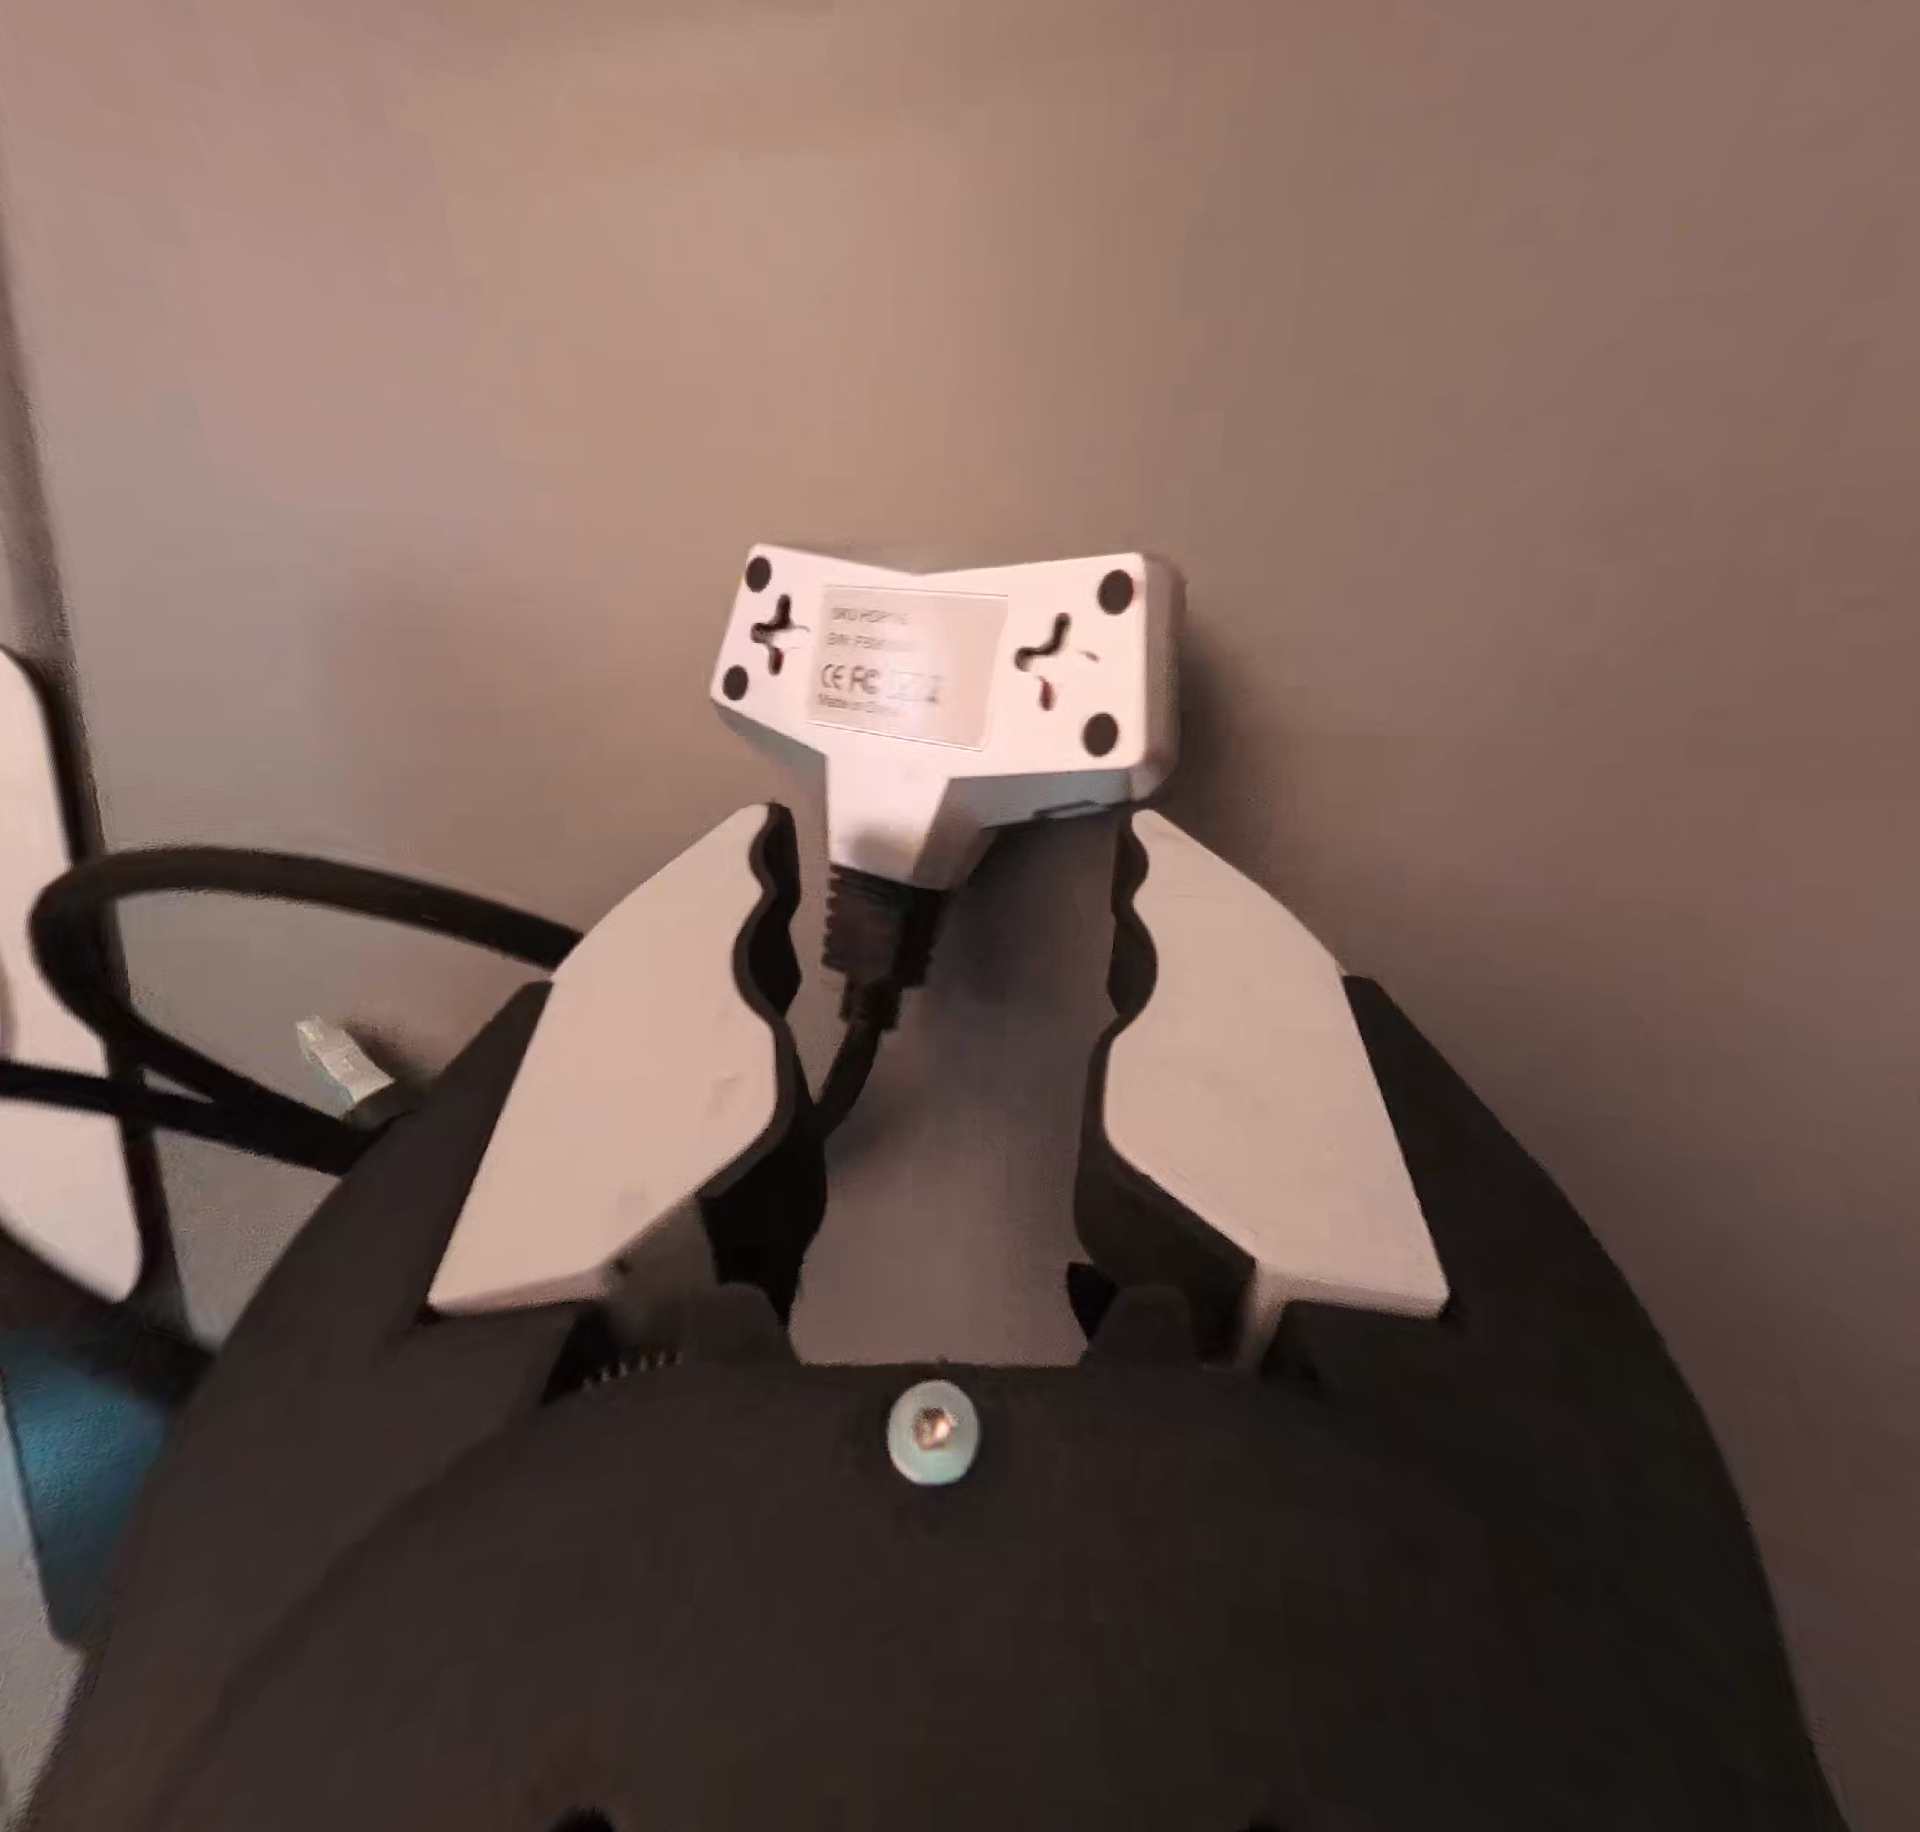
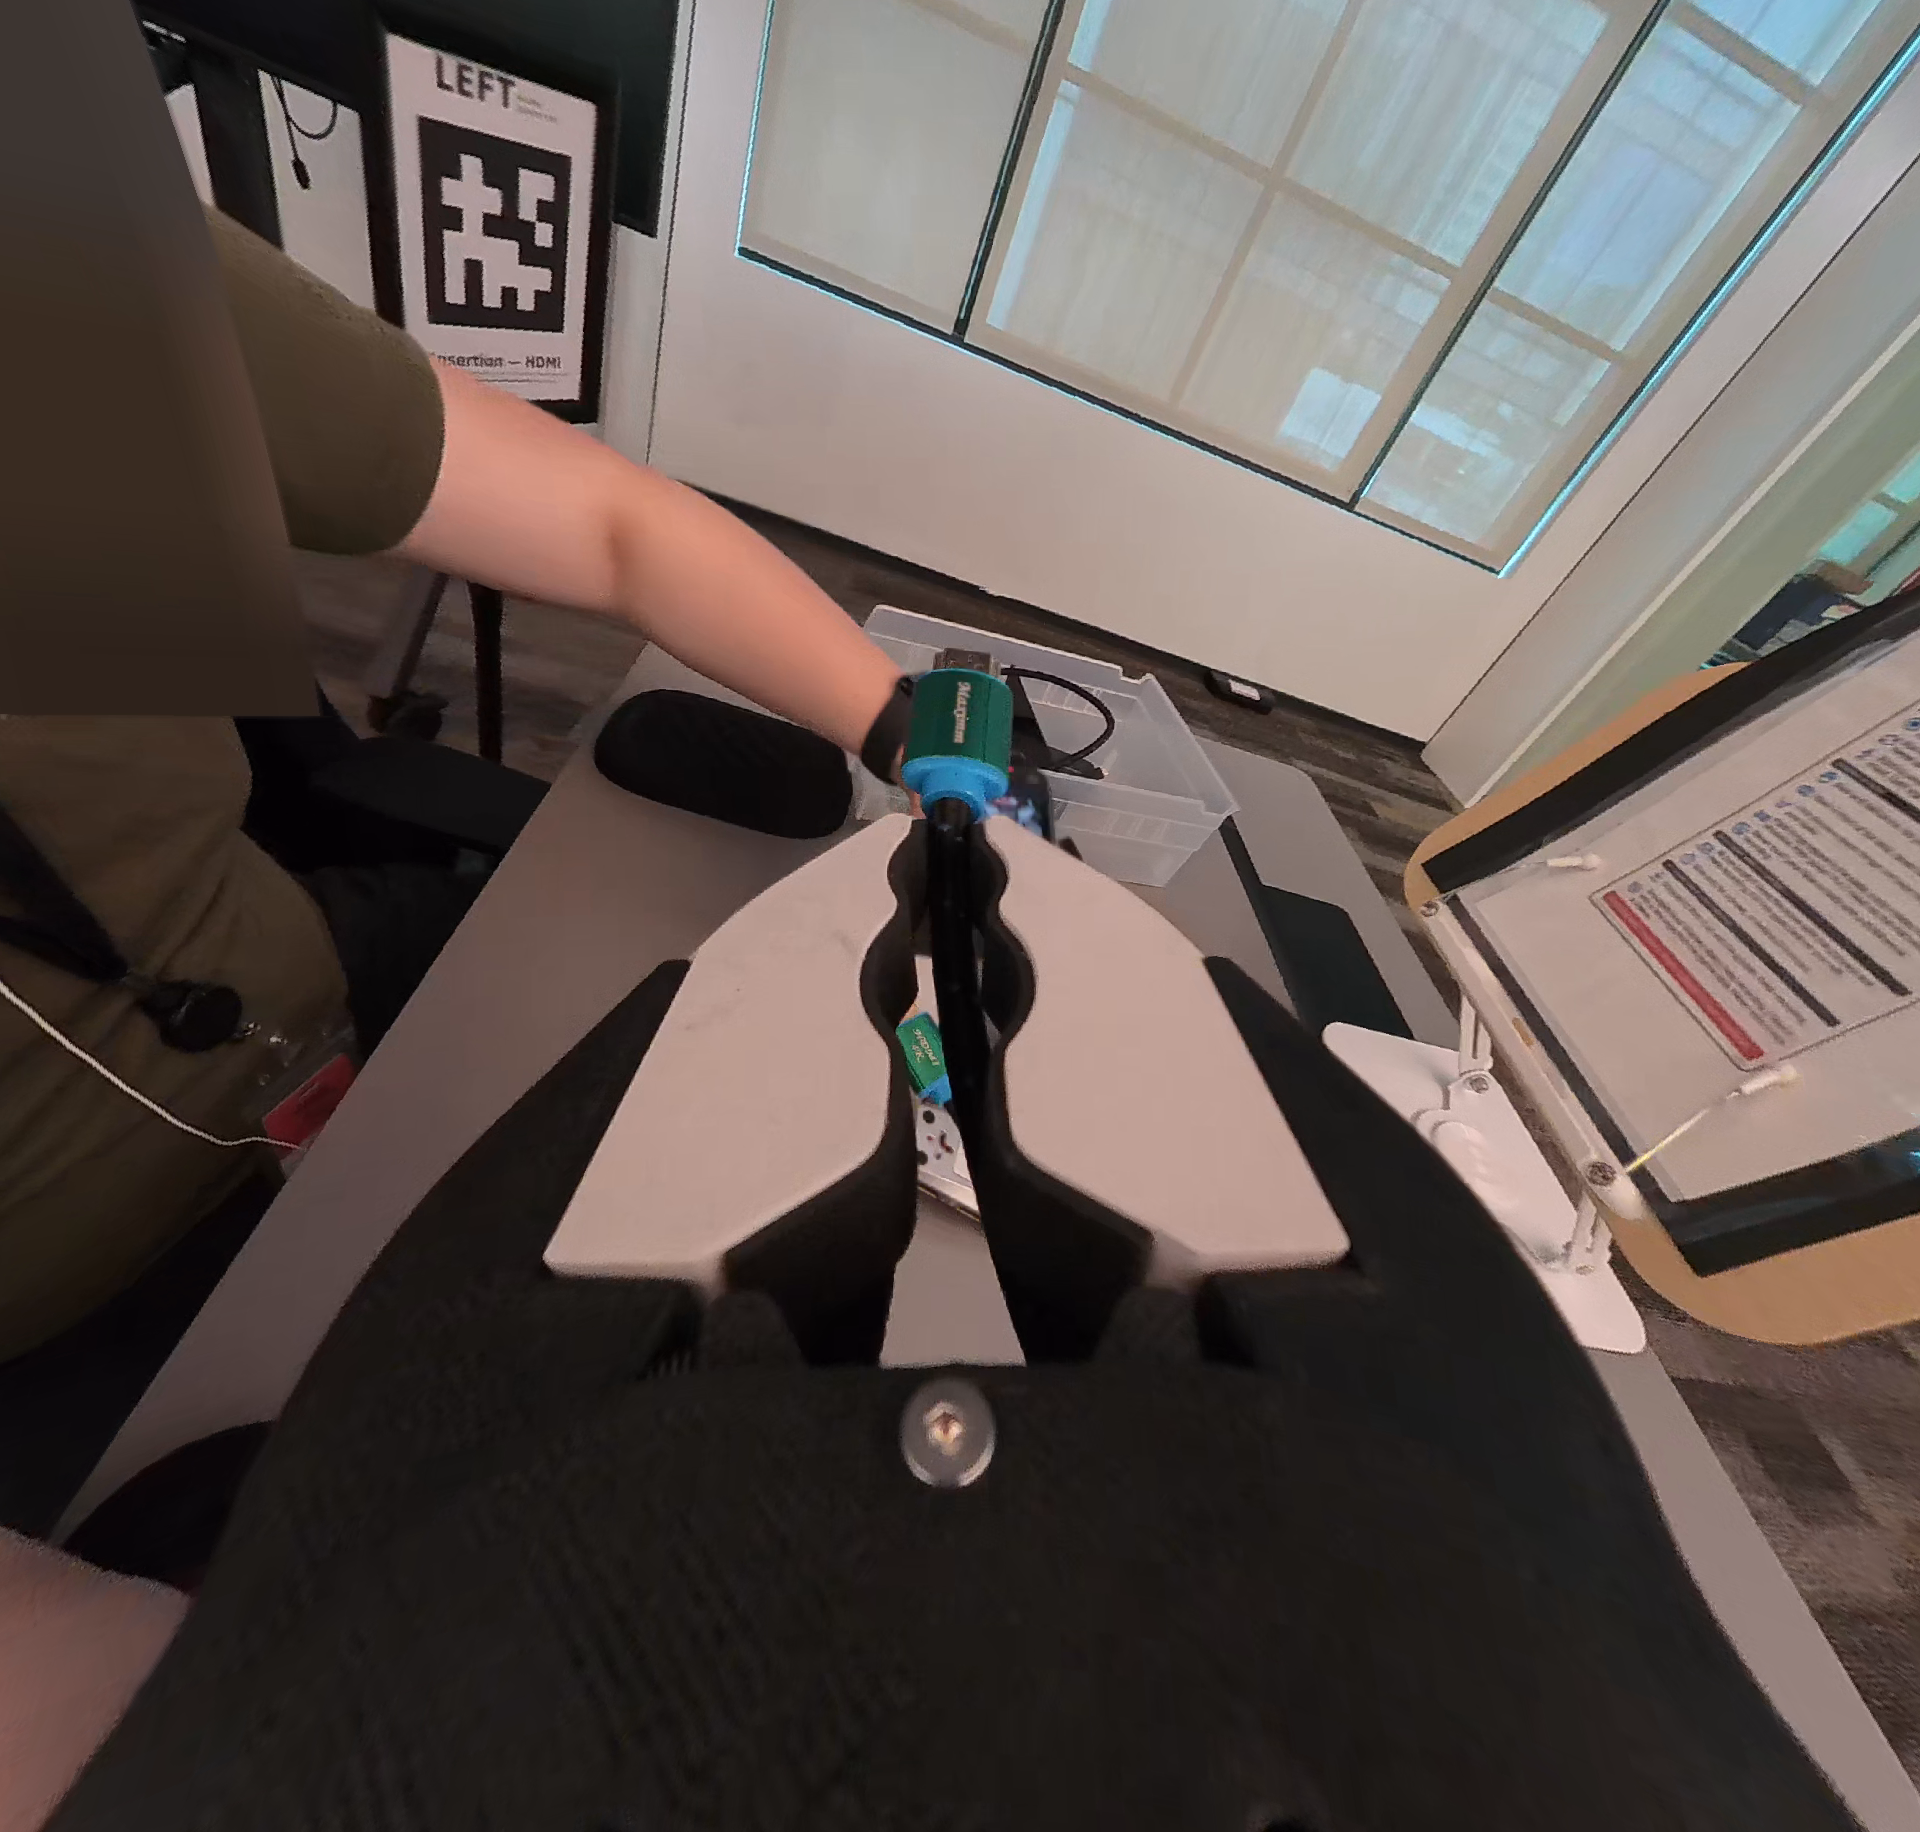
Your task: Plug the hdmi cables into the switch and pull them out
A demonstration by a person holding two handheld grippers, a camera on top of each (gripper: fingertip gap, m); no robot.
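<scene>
Grey table [image 2: 540,909] bearing a clear plastic bin [image 2: 1164,795], with a tilted monitor [image 2: 1683,951] at the right edge. Left gripper [image 1: 951,852]: jaws spread, holding nothing; the white switch [image 1: 935,681] lies underside-up just ahead of its fingertips, the narrow stem with one black cable [image 1: 868,961] already seated reaching back between them, the broad end directed away. Right gripper [image 2: 951,832]: jaws closed on the cord of a second HDMI cable [image 2: 954,961], whose green plug [image 2: 956,728] projects forward beyond the fingertips, its long axis in line with the fingers. The left gripper is evidently nearer the switch; the free ports cannot be seen.
</scene>
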